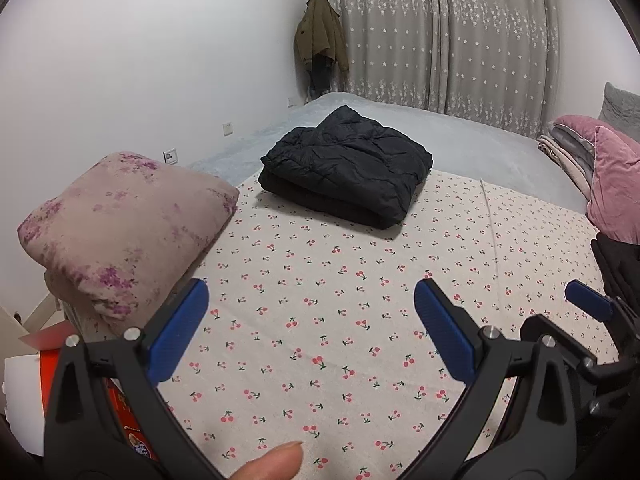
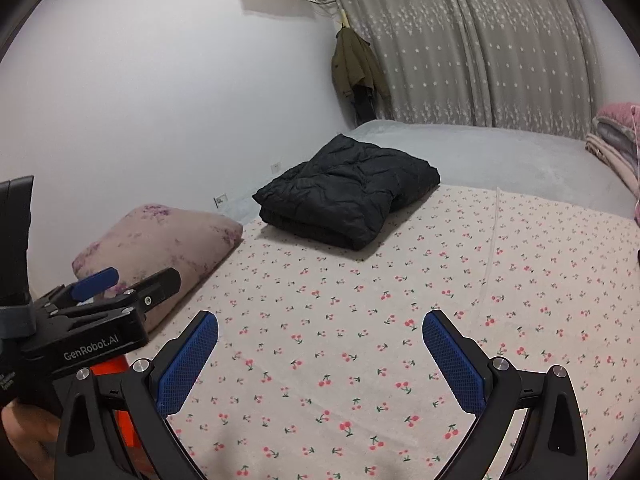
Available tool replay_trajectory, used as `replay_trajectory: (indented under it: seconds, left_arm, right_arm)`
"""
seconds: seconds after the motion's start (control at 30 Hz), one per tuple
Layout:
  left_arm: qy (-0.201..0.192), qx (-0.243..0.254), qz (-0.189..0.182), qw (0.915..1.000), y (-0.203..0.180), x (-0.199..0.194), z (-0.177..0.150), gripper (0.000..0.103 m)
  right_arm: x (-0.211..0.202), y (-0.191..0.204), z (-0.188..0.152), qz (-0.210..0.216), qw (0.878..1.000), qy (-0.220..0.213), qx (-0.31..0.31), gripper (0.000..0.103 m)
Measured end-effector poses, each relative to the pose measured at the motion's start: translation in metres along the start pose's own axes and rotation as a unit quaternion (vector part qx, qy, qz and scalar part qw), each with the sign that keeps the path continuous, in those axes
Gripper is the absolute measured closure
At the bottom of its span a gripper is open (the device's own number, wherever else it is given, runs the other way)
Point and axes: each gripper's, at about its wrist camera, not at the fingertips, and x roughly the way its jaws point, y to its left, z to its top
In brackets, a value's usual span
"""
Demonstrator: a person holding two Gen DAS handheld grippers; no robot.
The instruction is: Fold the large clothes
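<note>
- Nearest the lens, the left gripper (image 1: 312,332) and the right gripper (image 2: 320,364) are seen with their blue-padded jaws spread wide and nothing between them; both are held above the cream bed sheet printed with red cherries (image 1: 340,360), well short of the garment.
- The black quilted puffer jacket (image 1: 348,166) is found already folded into a thick rectangular bundle, resting on the far part of the cherry sheet where the sheet meets the pale grey-blue blanket (image 1: 480,140).
- The jacket is judged light, soft and springy: its padding is likely to puff back, and its smooth shell is probably slippery between pads.
- If it is to be shifted or tightened, hold is best taken at the doubled near edge (image 2: 320,236) or at two corners, where several layers can be pinched together.
- To the bundle's left, a folded pink-mauve floral quilt (image 1: 124,232) is set at the bed's edge, near the white wall (image 1: 140,80).
- On the right, pink and grey stacked cushions (image 1: 600,168) and a dark cloth (image 1: 618,264) are ranged along that side.
- A broad bare stretch of sheet is left between the grippers and the jacket, so room for approach is ample; the bed's left edge beside the quilt is the limit to be watched.
</note>
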Motion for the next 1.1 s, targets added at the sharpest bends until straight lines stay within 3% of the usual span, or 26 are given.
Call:
replay_trajectory:
  seconds: [1.1]
  left_arm:
    - [-0.004, 0.019, -0.003, 0.9998, -0.018, -0.003, -0.013, 0.001]
  right_arm:
    - [0.006, 0.005, -0.010, -0.015, 1.000, 0.006, -0.022, 0.000]
